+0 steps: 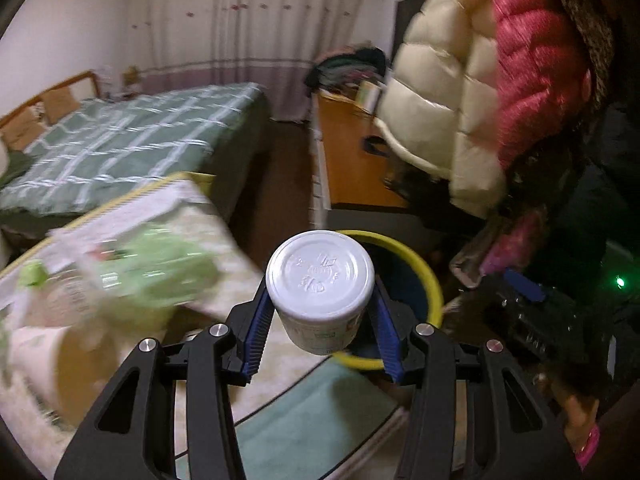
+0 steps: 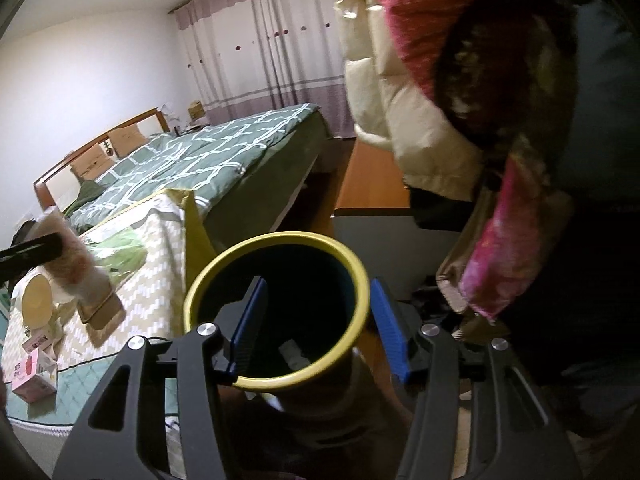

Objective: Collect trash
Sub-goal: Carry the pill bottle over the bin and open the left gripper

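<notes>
L gripper (image 1: 320, 312) holds a white cup (image 1: 320, 292) – blue fingers (image 1: 256, 328) press on both its sides, base turned toward the cam, embossed marks showing. The cup sits in front of a bin (image 1: 430, 280) w/ a yellow rim and dark inside; whether it is above the bin's mouth or just short of it I can't tell. To the left, blurred, a bench (image 1: 224, 248) under a pale patterned cloth carries green packaging (image 1: 160, 264) and a tipped paper cup (image 1: 52, 360). R gripper (image 2: 316, 320) has its fingers (image 2: 386, 328) spread fairly wide w/ nothing between the pads; seen through them is the bin (image 2: 276, 382), a bit of white scrap (image 2: 294, 354) lying at its bottom. In the right view the bench (image 2: 160, 280) also bears a pink carton (image 2: 34, 372), another paper cup (image 2: 38, 304), the green wrap (image 2: 122, 258) and a blurred furry brown thing (image 2: 76, 260) – can't make out what it is. Behind: a bed (image 2: 208, 156) w/ a green checked cover, curtains (image 2: 256, 52), and a cream-and-pink puffy jacket (image 1: 480, 92) hanging at right, above an orange desk (image 1: 352, 160).
</notes>
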Demonstrator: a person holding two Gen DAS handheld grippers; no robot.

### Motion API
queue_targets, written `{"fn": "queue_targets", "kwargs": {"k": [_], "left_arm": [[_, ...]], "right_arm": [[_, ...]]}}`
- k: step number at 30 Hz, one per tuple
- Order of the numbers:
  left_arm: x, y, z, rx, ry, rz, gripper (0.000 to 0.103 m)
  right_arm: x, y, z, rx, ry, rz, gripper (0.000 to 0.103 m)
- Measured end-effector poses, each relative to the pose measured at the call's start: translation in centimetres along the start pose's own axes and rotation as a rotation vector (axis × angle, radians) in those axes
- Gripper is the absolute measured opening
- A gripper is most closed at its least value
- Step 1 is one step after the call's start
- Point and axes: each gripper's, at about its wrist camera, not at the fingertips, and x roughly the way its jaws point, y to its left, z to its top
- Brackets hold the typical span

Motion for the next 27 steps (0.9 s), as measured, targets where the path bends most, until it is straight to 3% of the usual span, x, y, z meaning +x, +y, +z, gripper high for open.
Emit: {"fn": "queue_targets", "kwargs": {"k": [5,12,14,20,23,27], "left_arm": [[6.2,-3.0,0.6,0.018,0.076,-0.018,0.047],[11.3,-4.2,0.3,0.025,0.150,0.011,0.049],[11.6,-4.0,0.1,0.017,0.154,0.023,0.074],[6.3,-3.0,0.2,0.014,0.053,0.040,0.075],[2.3,-1.7,0.0,0.007,-0.012,0.078,0.086],[-3.6,1.7,-1.5,-0.033,-0.085,0.150,0.090]], "right_arm": [[0.0,-1.6,-0.5,0.022,0.009,-0.011,0.052],[-0.1,-2.4,-0.8,0.041,0.015,-0.019,0.056],[-0.2,-2.4,-0.9,0.039,0.015,-0.018,0.057],[-0.4,-1.7,-0.9,0.025,0.016,-0.013,0.057],[-0.3,-0.5,-0.9,0.009,0.022,0.002,0.058],[0.3,1.6,-1.1,-0.022,0.038,0.036,0.058]]}}
